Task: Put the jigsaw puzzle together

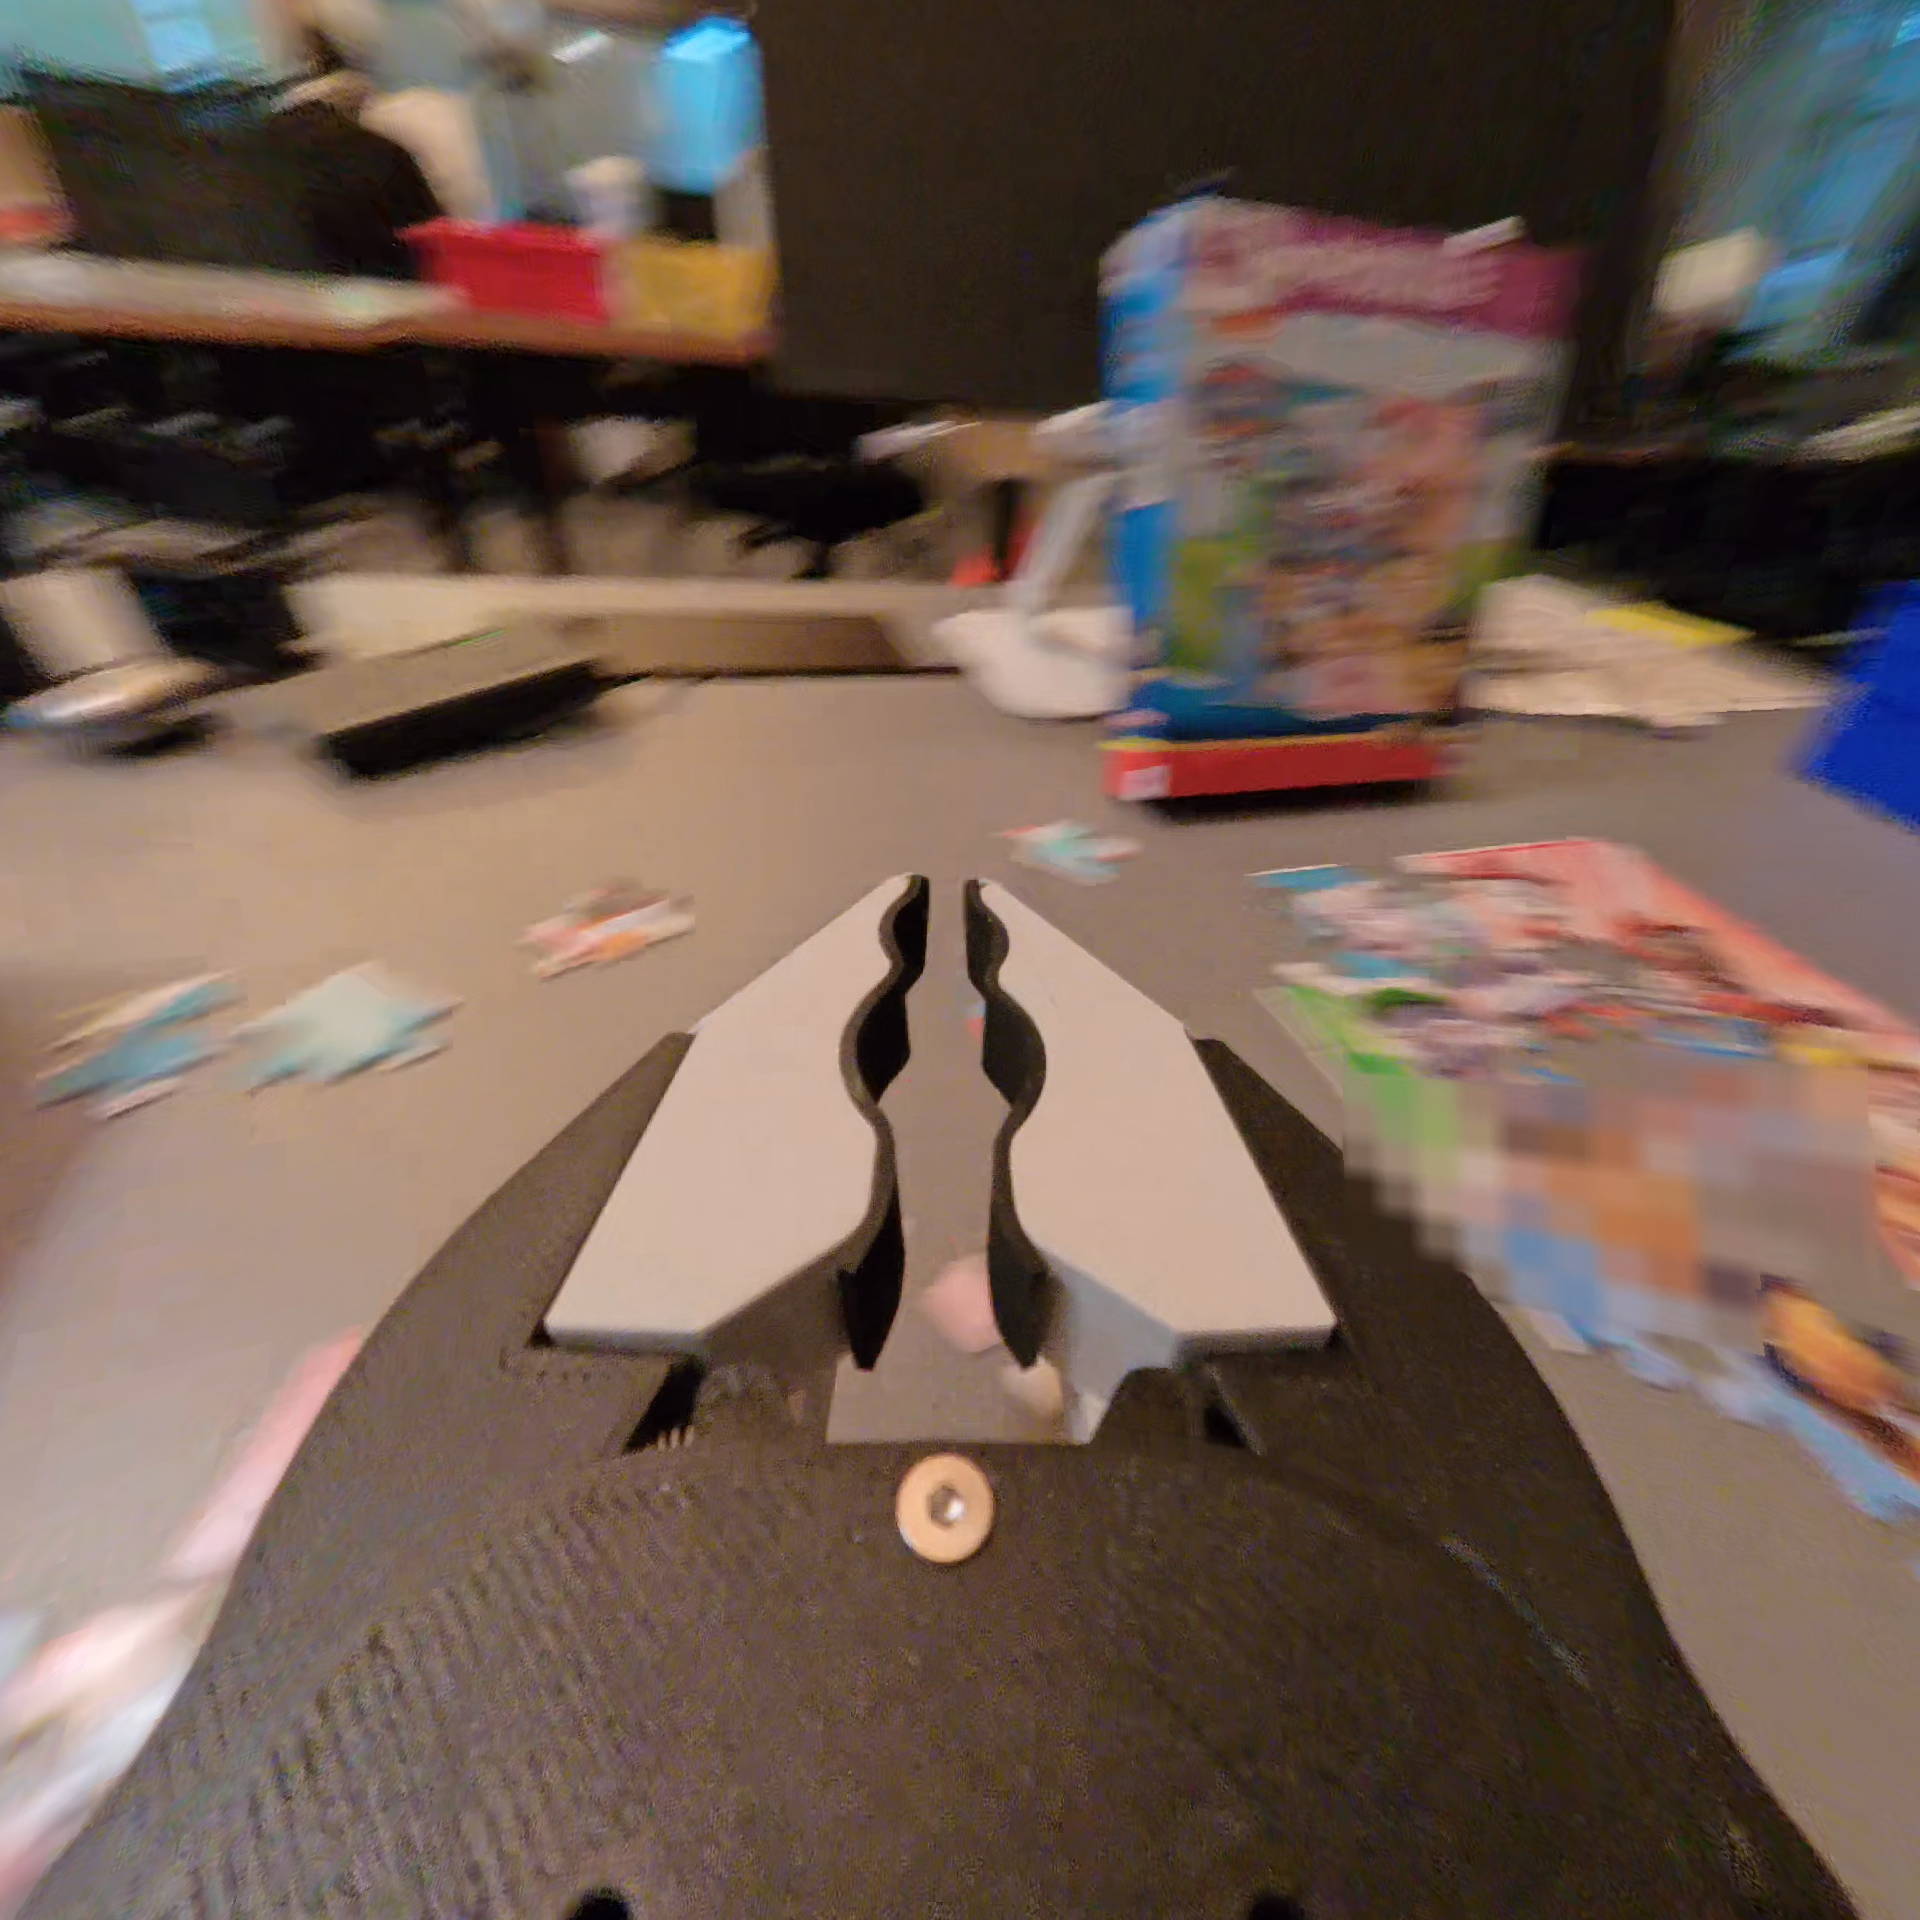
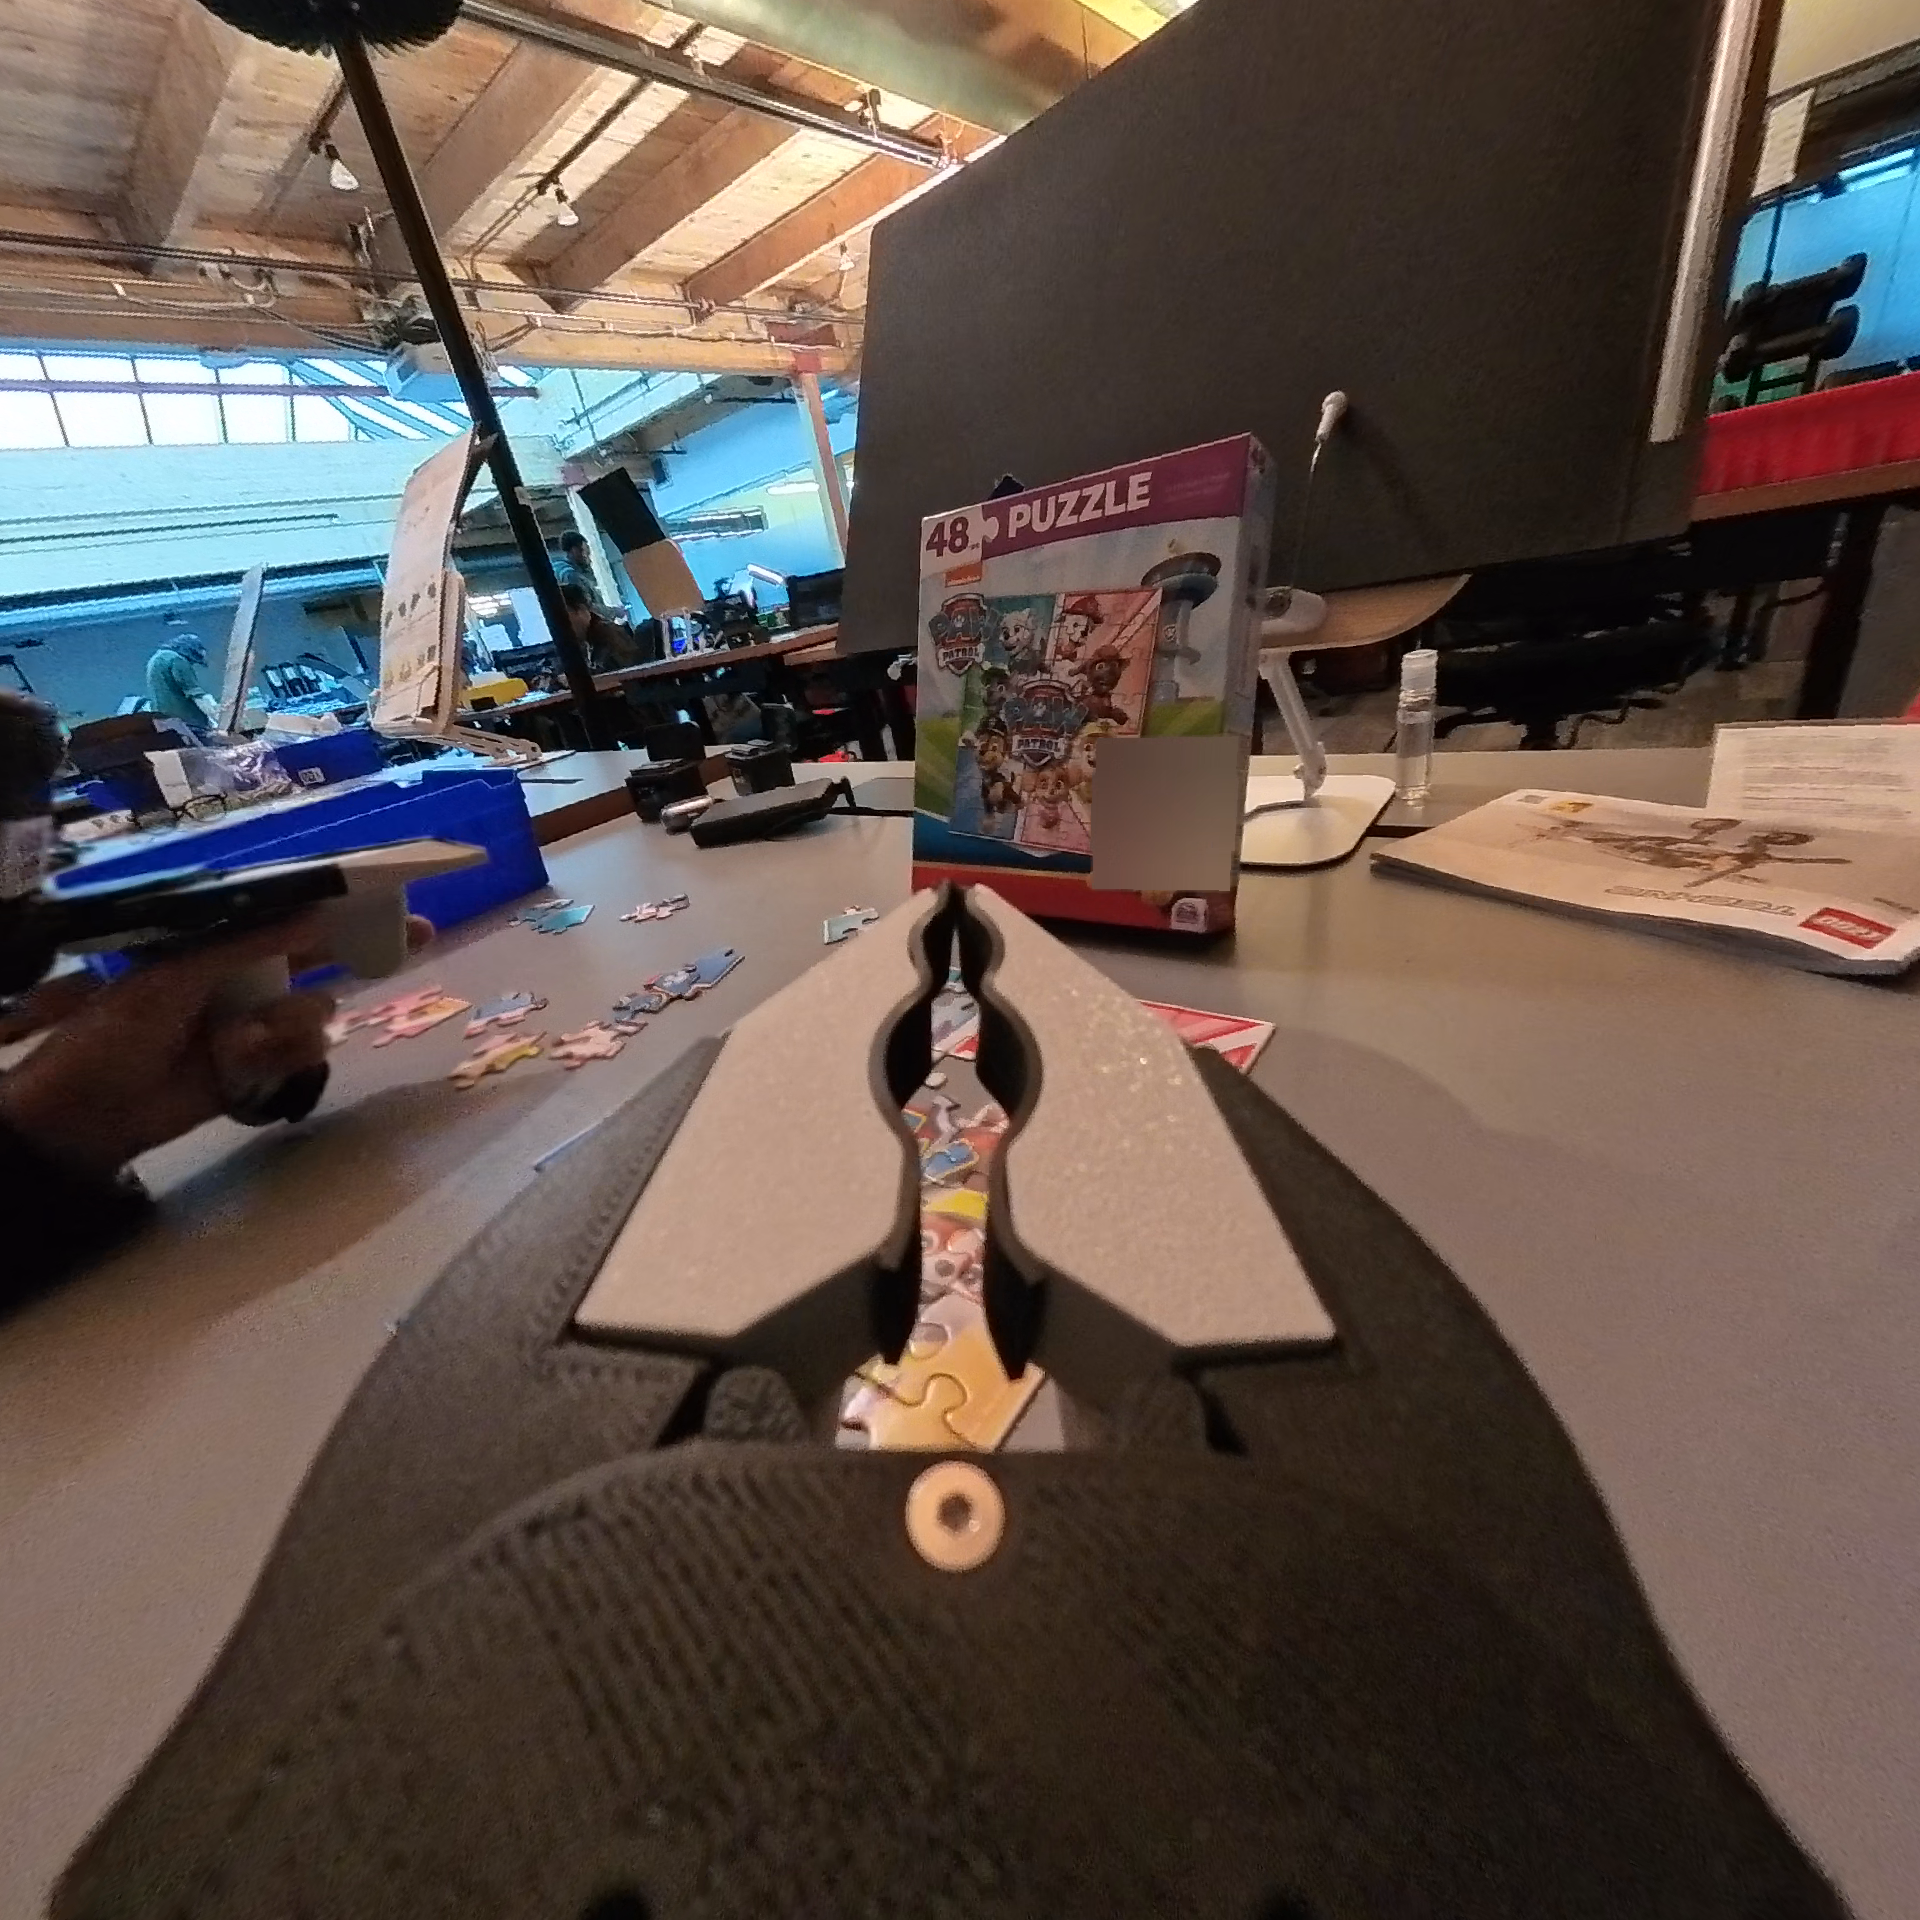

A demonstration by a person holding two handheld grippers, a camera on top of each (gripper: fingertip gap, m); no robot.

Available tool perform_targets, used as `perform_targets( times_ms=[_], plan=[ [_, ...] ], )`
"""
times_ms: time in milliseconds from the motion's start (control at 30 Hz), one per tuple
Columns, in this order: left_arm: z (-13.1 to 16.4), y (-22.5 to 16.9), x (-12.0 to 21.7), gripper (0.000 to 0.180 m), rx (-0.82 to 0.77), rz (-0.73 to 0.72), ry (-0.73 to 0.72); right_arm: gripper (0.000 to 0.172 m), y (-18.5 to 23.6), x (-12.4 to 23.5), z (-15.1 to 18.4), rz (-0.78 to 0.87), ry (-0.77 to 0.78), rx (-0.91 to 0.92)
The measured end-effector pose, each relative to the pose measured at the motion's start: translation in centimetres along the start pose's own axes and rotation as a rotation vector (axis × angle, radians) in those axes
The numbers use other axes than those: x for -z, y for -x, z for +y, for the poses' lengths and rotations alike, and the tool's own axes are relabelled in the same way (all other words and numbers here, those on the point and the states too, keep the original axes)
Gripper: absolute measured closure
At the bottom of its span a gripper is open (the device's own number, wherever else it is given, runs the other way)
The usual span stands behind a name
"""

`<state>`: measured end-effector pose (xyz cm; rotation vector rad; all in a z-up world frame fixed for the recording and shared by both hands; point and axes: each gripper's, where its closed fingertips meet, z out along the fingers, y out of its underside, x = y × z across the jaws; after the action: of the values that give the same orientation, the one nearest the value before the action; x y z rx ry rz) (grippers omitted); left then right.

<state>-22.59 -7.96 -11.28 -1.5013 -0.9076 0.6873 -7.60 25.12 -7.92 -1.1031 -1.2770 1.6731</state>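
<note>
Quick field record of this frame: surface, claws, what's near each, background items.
surface: grey table
left claw: fingertips slightly apart, nothing between them, above the table
near left claw: loose puzzle pieces, partly assembled puzzle to its right
right claw: tips together, nothing gripped, over the assembled puzzle
ahead: upright puzzle box
other: blue bin, booklet, clear bottle
image quality: left view motion-blurred

Two low wrist views along the tongs over one grey table (image 2: 1455,1091), both facing the upright puzzle box (image 1: 1320,488).
</note>
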Motion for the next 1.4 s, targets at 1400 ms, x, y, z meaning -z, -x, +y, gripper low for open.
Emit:
perform_targets(
  times_ms=[1400],
  plan=[
    [7.1,17.4,11.4,0.163,0.081,-0.379,0.683,0.172,0.6,-0.5,0.2,-0.026,0.013,0.004]
  ],
)
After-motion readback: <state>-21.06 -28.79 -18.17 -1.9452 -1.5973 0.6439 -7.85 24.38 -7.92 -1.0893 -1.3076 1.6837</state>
